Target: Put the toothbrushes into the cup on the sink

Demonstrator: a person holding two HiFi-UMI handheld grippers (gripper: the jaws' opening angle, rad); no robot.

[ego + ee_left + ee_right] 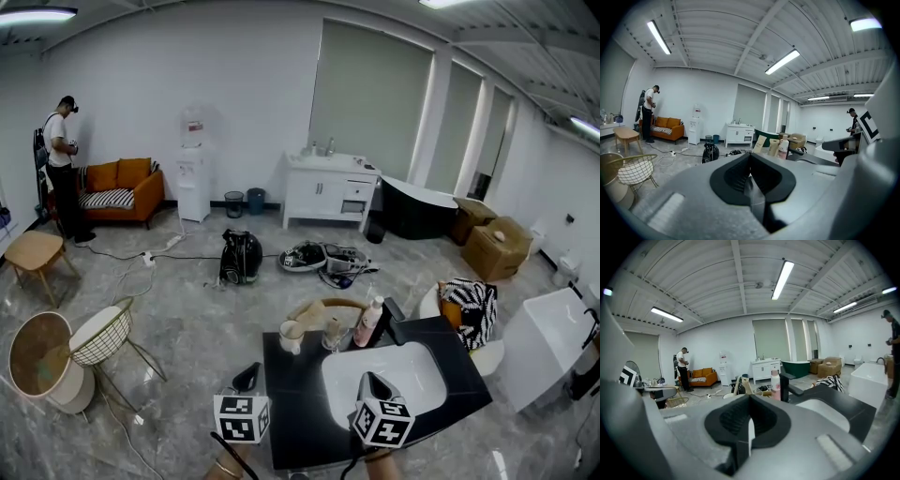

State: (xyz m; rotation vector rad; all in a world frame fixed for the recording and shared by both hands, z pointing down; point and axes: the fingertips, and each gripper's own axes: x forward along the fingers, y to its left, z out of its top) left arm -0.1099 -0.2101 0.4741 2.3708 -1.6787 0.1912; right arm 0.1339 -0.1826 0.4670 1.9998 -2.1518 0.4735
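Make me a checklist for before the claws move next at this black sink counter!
1. Is the left claw empty? Ok: it is shut with nothing in it.
2. Is the right claw empty? Ok: it is shut with nothing in it.
3. Are the claws open, ready to grab? Not ok: both are shut.
4. Is the cup standing upright? Ok: it stands at the back of the black counter.
5. Can we see the toothbrushes? Cannot tell: the things near the cup are too small to pick out.
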